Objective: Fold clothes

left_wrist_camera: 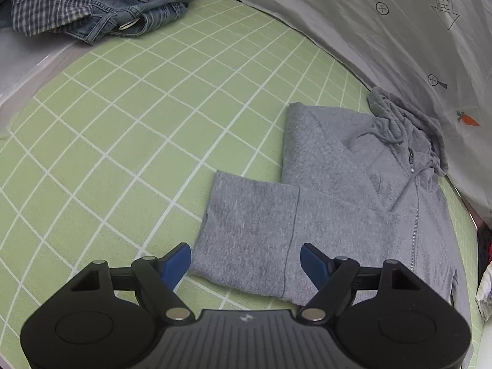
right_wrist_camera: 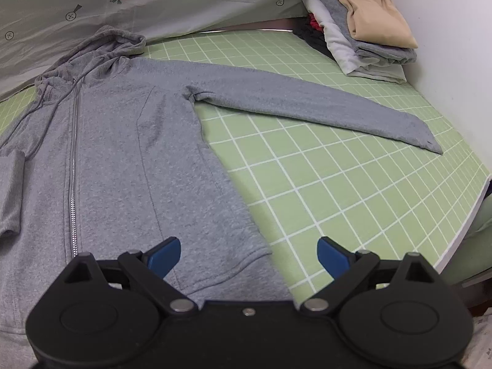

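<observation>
Left wrist view: looks steeply down, close above the green grid tabletop [left_wrist_camera: 153, 123].
Right wrist view: same steep, close angle.
Shared: grey hoodie [left_wrist_camera: 338, 184] [right_wrist_camera: 123, 153].

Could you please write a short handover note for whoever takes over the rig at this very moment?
Left gripper: open, empty, above the folded-in sleeve.
Right gripper: open, empty, above the hem of the grey hoodie.
The hoodie lies zip-up on the green grid mat.
Done: one sleeve folded across the body.
Left: fold in the outstretched sleeve, then the body and hood.
Folded stack at one corner; unfolded jeans and checked shirt wait at another.
</observation>
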Available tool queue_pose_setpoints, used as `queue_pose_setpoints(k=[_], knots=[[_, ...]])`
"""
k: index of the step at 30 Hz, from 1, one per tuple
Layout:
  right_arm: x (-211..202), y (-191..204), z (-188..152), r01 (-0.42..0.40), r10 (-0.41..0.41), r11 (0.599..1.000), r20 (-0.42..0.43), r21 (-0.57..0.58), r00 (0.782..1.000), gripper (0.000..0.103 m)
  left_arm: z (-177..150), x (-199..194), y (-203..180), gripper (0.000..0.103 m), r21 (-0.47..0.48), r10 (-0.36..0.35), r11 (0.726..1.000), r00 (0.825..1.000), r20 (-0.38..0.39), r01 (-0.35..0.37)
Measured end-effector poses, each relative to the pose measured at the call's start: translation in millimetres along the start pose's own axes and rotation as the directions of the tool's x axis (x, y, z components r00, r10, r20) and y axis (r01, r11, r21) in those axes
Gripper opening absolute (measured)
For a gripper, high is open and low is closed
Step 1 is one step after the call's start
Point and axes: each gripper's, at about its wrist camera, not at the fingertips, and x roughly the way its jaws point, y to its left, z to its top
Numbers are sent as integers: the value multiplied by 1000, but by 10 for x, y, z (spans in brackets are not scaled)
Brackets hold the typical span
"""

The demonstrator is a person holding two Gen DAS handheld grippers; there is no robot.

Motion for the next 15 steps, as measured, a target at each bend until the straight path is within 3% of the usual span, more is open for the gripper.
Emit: queue_pose_setpoints(k=[8,10,11,14,15], knots=[[107,-82,118,45,-44,998,-10,52,999,96,57,107,-65,76,-9,27,1000,999,-22,-27],[148,-89,156,49,-48,997,-13,61,999,96,83,111,-104,64,4,50,999,999,-19,-50],[179,-87,174,47,-46,997,-18,65,999,96,94,111,-125,51,12,55,998,998,-17,-54],[273,-58,226,33,-31,997,-31,63,999,96,99,150,-144,20,-18,-8,1000,999,-37,7],[300,-46,247,26,-24,998,-32,58,999,96,92,161,-153,18,-31,-22,999,999,-43,21]])
